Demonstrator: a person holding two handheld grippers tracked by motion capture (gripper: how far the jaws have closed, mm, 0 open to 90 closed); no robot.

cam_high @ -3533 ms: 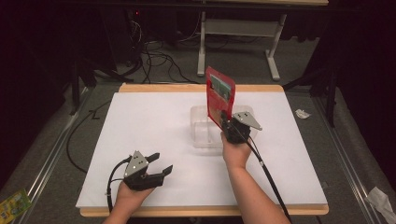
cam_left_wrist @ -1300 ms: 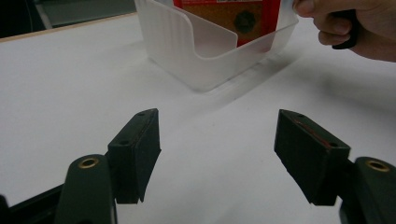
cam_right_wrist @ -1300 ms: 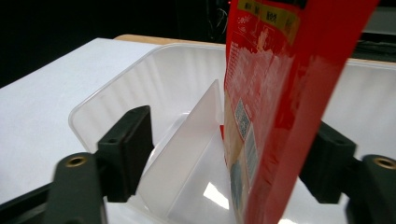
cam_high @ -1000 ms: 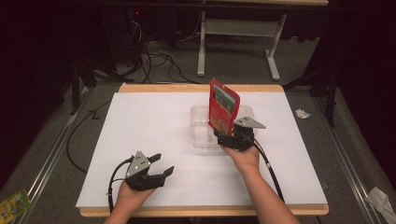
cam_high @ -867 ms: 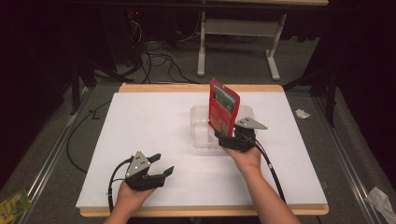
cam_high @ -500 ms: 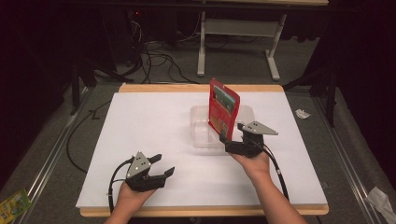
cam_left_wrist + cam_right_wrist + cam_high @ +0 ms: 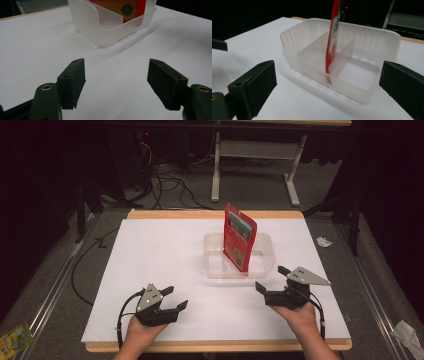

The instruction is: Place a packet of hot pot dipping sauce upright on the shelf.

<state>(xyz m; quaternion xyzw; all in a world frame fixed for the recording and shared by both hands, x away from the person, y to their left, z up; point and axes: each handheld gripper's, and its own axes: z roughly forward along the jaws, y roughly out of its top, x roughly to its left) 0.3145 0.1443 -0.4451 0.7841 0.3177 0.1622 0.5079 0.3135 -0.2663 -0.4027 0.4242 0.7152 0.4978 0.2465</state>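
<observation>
1. A red packet [image 7: 239, 237] stands upright on its edge inside a clear plastic tray [image 7: 214, 267] that sits a little right of the middle of the white worktop [image 7: 160, 255].
2. In the right gripper view the red packet [image 7: 332, 37] shows edge-on beside a thin divider wall, and the tray [image 7: 367, 41] has ribbed, translucent sides.
3. The right hand-held gripper [image 7: 273, 281] is just near of the tray's near right corner, apart from it, held low over the worktop. Its jaws are spread wide and hold nothing.
4. The left hand-held gripper [image 7: 175, 298] is at the near left of the worktop, well apart from the tray. Its jaws are also spread wide with nothing between them.
5. In the left gripper view the tray [image 7: 100, 35] lies beyond the left hand-held gripper [image 7: 116, 66], with bare white worktop [image 7: 37, 50] in between, and the packet's printed face shows through the tray's cut-down side.
6. Each gripper's black cable trails back toward the person's forearm at the near edge.
</observation>
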